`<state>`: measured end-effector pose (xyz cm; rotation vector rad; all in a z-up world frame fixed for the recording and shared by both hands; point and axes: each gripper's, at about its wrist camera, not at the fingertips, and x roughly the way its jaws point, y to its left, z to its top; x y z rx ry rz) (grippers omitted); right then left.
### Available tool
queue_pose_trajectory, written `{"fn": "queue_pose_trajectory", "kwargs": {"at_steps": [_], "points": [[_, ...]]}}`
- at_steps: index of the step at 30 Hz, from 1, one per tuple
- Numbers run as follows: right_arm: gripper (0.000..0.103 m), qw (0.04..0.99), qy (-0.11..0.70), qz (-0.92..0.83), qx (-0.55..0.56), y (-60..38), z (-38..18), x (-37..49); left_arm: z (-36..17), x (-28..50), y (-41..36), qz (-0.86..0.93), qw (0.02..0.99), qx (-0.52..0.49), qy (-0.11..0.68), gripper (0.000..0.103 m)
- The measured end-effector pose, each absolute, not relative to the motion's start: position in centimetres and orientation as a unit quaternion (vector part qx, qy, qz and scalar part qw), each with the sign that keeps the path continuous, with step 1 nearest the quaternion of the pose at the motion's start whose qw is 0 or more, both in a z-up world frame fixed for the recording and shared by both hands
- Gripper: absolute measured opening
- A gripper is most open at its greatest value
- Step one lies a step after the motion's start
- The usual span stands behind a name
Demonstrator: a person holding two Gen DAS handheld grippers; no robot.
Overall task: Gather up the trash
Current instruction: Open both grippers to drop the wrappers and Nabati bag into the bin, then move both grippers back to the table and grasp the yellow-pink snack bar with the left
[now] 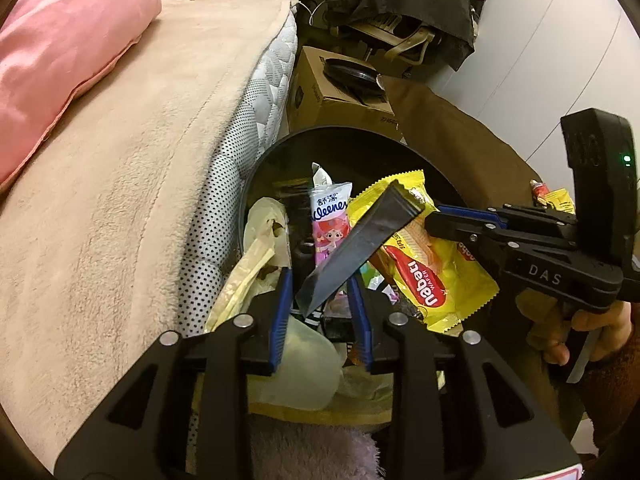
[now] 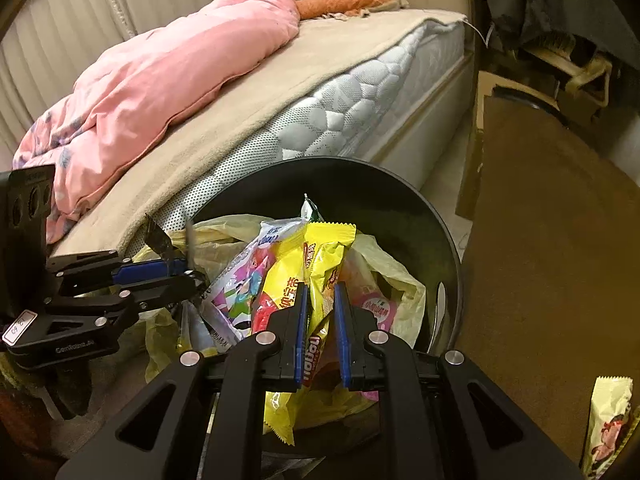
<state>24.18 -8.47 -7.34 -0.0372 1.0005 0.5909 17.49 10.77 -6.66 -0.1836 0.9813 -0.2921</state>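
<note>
Right gripper point(image 2: 321, 332) pinches the light, crinkly yellow wafer wrapper point(image 2: 316, 256); left gripper point(image 1: 320, 312) stands half-wide around a slippery dark foil wrapper point(image 1: 360, 240) over the bin point(image 2: 404, 188) — take edges

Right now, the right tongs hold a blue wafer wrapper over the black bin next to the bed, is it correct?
Not quite: the wafer wrapper is yellow, not blue. The right wrist view shows the right tongs closed on it over the black bin beside the bed.

Black plastic left tongs point(image 1: 320, 280) and right tongs point(image 2: 322, 300), blue ribbed pads, silver rivets, white "DAS" lettering.
</note>
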Motion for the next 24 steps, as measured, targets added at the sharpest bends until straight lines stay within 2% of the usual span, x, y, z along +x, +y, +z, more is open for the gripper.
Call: {"fn": "queue_pose_trajectory", "kwargs": {"at_steps": [2, 3, 4, 6, 15, 16, 24], "points": [[0.020, 0.836, 0.473, 0.277, -0.012, -8.7, -7.1, 24.2, -6.3, 17.3, 10.9, -0.139, 0.869, -0.085, 0.467, 0.037], [0.032, 0.838, 0.470, 0.277, -0.011, -8.8, -6.9, 24.0, -6.0, 17.1, 10.9, -0.136, 0.871, -0.082, 0.464, 0.039], [0.039, 0.839, 0.467, 0.279, -0.010, -8.9, -6.7, 23.9, -5.7, 16.9, 10.9, -0.134, 0.873, -0.080, 0.461, 0.041], [0.040, 0.842, 0.462, 0.278, -0.012, -9.0, -6.2, 23.6, -5.3, 16.6, 11.0, -0.131, 0.876, -0.081, 0.457, 0.044], [0.043, 0.870, 0.425, 0.250, 0.004, -12.4, -2.9, 21.7, -2.2, 15.1, 10.6, -0.110, 0.894, -0.079, 0.428, 0.045], [0.045, 0.873, 0.422, 0.245, 0.007, -13.0, -2.6, 21.5, -1.6, 14.9, 10.2, -0.112, 0.896, -0.075, 0.422, 0.045], [0.046, 0.905, 0.379, 0.190, 0.020, -20.1, 0.6, 17.2, 1.6, 14.0, 5.7, -0.134, 0.909, -0.049, 0.392, 0.046]]}}
